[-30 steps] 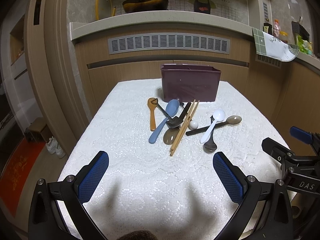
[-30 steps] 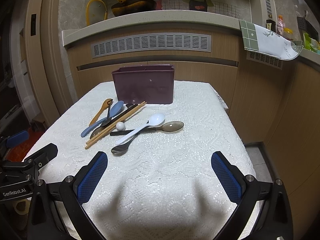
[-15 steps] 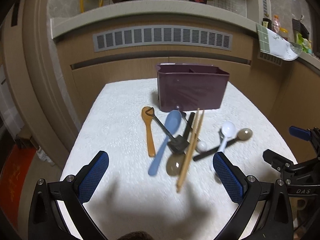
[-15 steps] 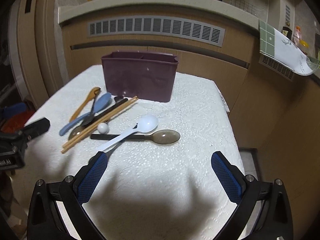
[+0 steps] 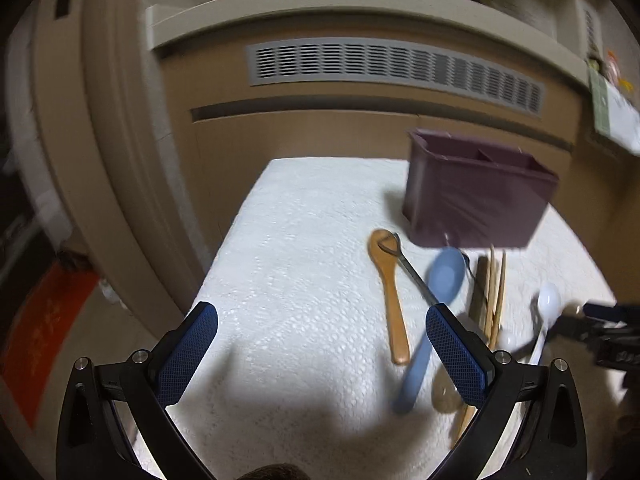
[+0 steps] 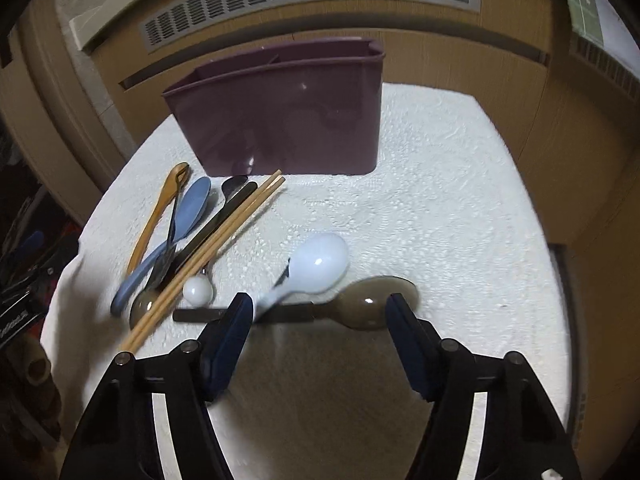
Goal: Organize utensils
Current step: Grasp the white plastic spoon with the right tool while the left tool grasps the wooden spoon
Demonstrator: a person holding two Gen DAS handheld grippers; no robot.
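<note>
None of the utensils is stowed: wooden spoon [image 5: 390, 300], blue spoon [image 5: 430, 316], chopsticks [image 6: 208, 258], white spoon [image 6: 312, 270] and smoky spoon [image 6: 360, 304] all lie on the tablecloth [image 6: 440, 208] before the purple holder [image 6: 280, 120]. Left gripper [image 5: 322, 356] spread wide, empty. Right gripper [image 6: 320, 320] closing, jaws straddling the crossed white and smoky spoons, not yet pinching.

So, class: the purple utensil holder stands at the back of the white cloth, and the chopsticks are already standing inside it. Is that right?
Not quite. The purple utensil holder does stand at the back of the white cloth, but the chopsticks lie flat on the cloth in front of it, as the right wrist view shows.
</note>
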